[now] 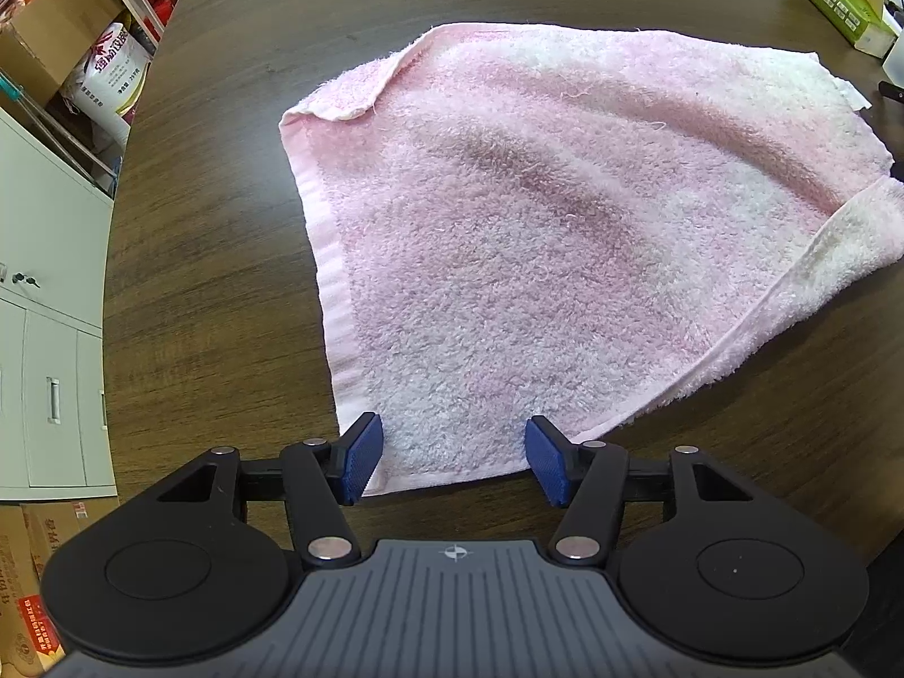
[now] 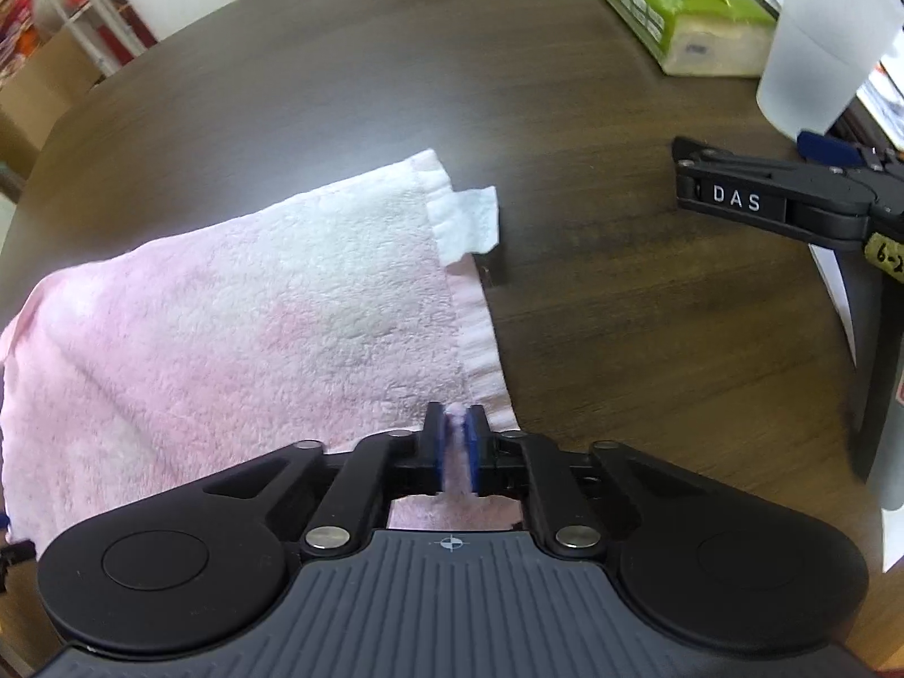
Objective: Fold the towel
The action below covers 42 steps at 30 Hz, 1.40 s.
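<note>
The pink towel (image 1: 537,237) lies spread mid-table (image 1: 214,226). The right gripper (image 2: 456,440) pinches its near corner; the left gripper (image 1: 452,460) straddles the other, jaws spread — pinch that hem too, then lift both evenly

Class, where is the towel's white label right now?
In the right wrist view, the white label sticks out from the towel's far right corner, over the dark table.

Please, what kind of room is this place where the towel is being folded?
Probably a storeroom or an office back room, not a home kitchen: cardboard boxes and a printed sack on shelving, grey cabinets, and a dark wooden table bearing the pink towel.
</note>
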Each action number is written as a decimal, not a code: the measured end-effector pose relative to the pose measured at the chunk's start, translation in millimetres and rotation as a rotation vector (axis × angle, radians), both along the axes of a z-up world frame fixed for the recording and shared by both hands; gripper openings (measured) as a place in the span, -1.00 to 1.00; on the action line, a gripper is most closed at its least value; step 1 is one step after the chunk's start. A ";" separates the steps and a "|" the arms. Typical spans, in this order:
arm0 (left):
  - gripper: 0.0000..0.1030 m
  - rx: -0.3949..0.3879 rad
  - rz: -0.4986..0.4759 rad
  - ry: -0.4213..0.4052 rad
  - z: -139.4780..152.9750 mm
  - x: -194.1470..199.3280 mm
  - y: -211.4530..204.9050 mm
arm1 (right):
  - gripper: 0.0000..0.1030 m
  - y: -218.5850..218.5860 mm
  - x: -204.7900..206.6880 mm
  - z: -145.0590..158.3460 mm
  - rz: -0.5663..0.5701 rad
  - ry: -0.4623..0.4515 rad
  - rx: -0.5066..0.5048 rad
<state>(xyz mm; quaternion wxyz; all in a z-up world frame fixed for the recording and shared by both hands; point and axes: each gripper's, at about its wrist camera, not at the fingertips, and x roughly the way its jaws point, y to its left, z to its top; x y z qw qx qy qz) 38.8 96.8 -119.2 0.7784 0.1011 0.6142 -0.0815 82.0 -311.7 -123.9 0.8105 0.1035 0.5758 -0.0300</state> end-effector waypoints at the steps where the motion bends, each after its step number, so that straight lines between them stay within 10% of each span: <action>1: 0.23 -0.001 0.001 0.001 0.0 -0.1 0.6 | -0.88 0.0 -4.1 4.4 0.012 -0.019 0.011; 10: 0.23 -0.006 0.005 0.008 1.0 -7.5 4.3 | -0.88 -8.0 -42.7 38.2 0.091 -0.040 0.059; 19: 0.23 0.018 0.018 -0.001 6.8 -17.9 15.6 | -0.91 -23.8 -72.5 17.8 0.122 0.155 -0.100; 29: 0.23 -0.021 0.030 -0.073 13.3 12.8 1.1 | -0.65 26.5 -15.1 25.6 0.129 -0.044 0.118; 38: 0.24 -0.025 -0.006 0.004 -0.2 -2.6 -12.0 | -0.65 41.0 -28.0 2.4 0.246 0.126 0.122; 42: 0.24 0.002 -0.004 0.002 3.7 -11.2 -5.6 | -0.65 36.0 -44.7 0.5 0.317 0.252 -0.023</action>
